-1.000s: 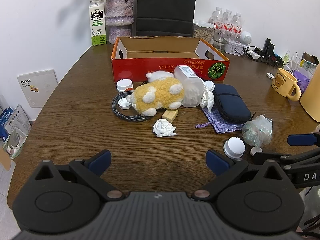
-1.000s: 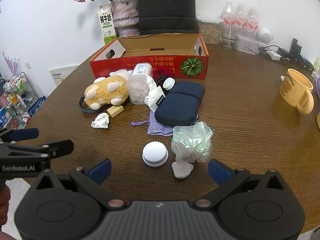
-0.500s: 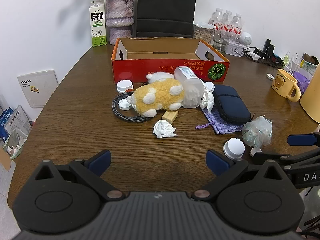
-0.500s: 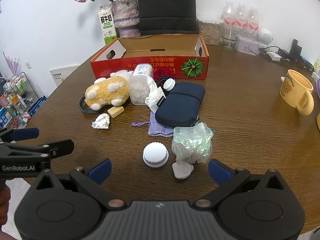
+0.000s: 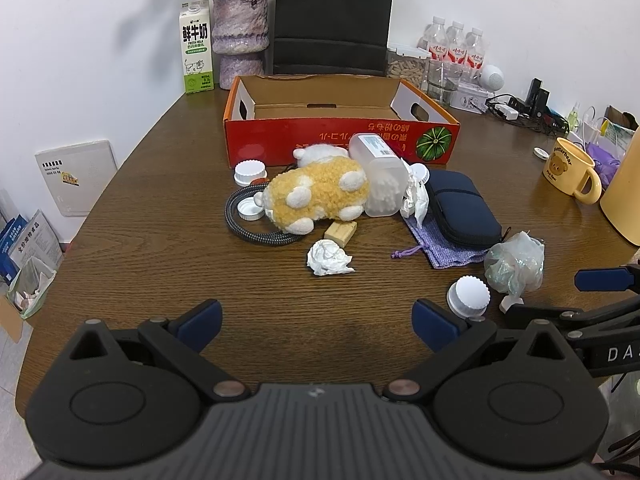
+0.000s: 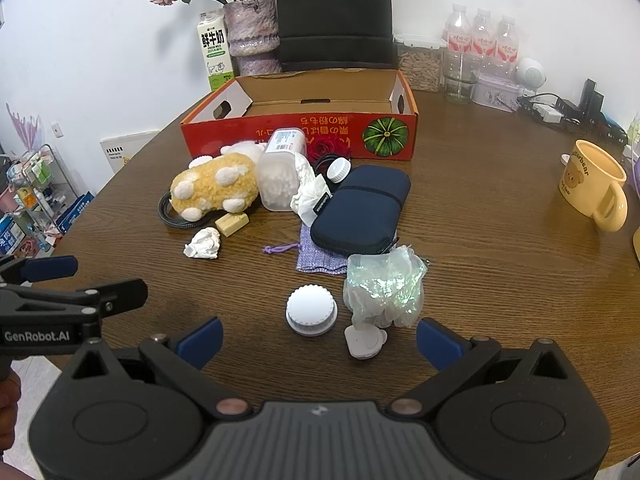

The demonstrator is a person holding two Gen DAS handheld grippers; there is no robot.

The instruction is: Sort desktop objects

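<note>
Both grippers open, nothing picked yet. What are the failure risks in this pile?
1. The plush toy lies on the coiled cable and against the clear container; lifting it may drag the cable or roll the container.
2. The crinkled plastic bag touches the small white piece, so the right gripper might catch both.

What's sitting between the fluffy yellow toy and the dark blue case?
Between the plush toy and the blue case lies a clear plastic jar on its side, with crumpled white paper beside it. The right wrist view shows it best.
</note>
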